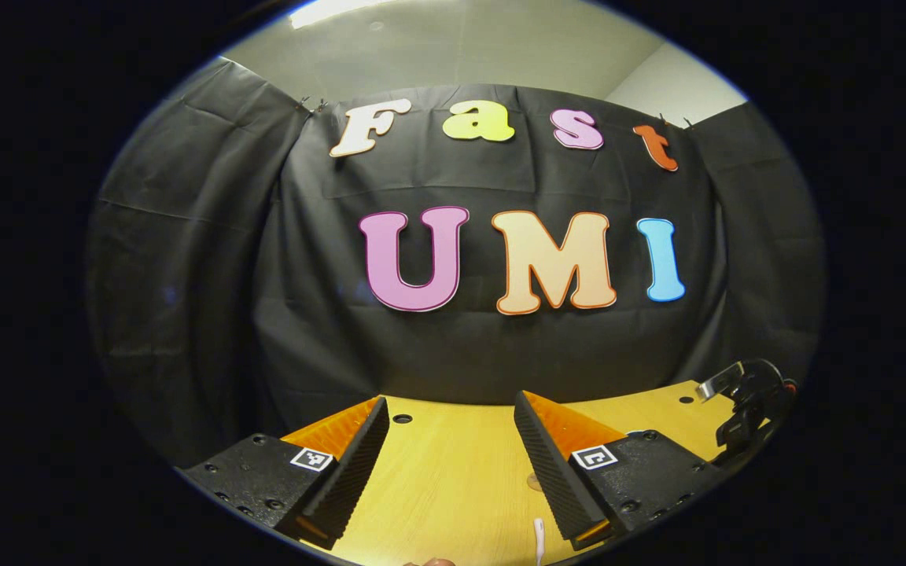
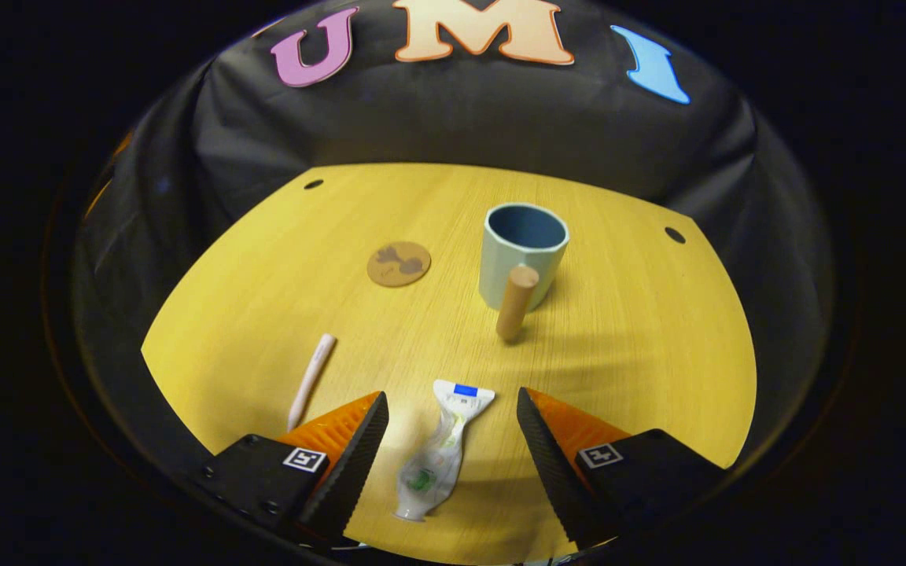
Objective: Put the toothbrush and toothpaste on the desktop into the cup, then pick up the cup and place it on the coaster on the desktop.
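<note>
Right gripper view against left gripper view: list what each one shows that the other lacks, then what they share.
The right gripper view alone has the task items: the toothpaste tube lying between the open right gripper, the toothbrush lying beside it, the empty blue cup with its wooden handle, and the round coaster beside the cup.

The left gripper view alone has the open left gripper, the ceiling with its light, and a black clamp-like device at the table's edge.

Both show the yellow wooden desktop and black cloth wall.
</note>
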A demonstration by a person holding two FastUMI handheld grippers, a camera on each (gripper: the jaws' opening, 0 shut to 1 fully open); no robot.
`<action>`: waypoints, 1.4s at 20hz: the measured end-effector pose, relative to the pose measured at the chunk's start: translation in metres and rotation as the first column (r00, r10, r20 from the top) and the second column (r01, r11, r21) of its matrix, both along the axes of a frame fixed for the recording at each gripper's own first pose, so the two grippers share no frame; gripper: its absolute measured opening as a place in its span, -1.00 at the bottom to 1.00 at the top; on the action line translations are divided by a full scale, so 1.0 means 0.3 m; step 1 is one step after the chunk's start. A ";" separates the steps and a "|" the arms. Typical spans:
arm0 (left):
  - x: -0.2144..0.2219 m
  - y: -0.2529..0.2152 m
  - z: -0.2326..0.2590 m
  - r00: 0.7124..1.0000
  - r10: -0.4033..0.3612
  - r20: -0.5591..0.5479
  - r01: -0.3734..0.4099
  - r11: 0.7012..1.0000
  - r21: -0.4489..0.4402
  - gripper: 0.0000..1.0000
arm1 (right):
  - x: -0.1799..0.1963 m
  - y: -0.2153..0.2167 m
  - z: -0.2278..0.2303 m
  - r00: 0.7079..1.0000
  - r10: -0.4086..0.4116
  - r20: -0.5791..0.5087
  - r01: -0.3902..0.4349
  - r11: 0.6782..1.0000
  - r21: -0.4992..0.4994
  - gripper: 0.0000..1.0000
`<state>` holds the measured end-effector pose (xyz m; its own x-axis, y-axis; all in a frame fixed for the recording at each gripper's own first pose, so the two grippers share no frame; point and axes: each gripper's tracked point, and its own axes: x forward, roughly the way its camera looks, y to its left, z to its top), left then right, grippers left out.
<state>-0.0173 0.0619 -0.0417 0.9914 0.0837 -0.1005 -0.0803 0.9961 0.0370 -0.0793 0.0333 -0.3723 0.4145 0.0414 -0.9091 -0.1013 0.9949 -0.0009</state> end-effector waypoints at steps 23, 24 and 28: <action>0.019 -0.130 -0.272 0.968 -0.104 -0.226 0.091 0.994 -0.067 0.89 | -0.064 0.026 -0.166 0.970 0.064 -0.233 -0.058 0.998 0.032 -0.82; 0.016 -0.151 -0.309 0.959 -0.124 -0.254 0.107 0.991 -0.082 0.89 | -0.061 0.026 -0.167 0.972 0.071 -0.224 -0.065 0.997 0.034 -0.87; -0.005 -0.234 -0.463 0.903 -0.190 -0.386 0.146 0.979 -0.140 0.89 | -0.059 0.026 -0.163 0.978 0.086 -0.190 -0.083 0.996 0.024 -0.82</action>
<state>-0.0188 -0.0084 -0.1807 0.8667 -0.1133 -0.4859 0.0882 0.9933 -0.0742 -0.0969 0.0412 -0.4213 0.2279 0.0841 -0.9700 -0.1819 0.9824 0.0424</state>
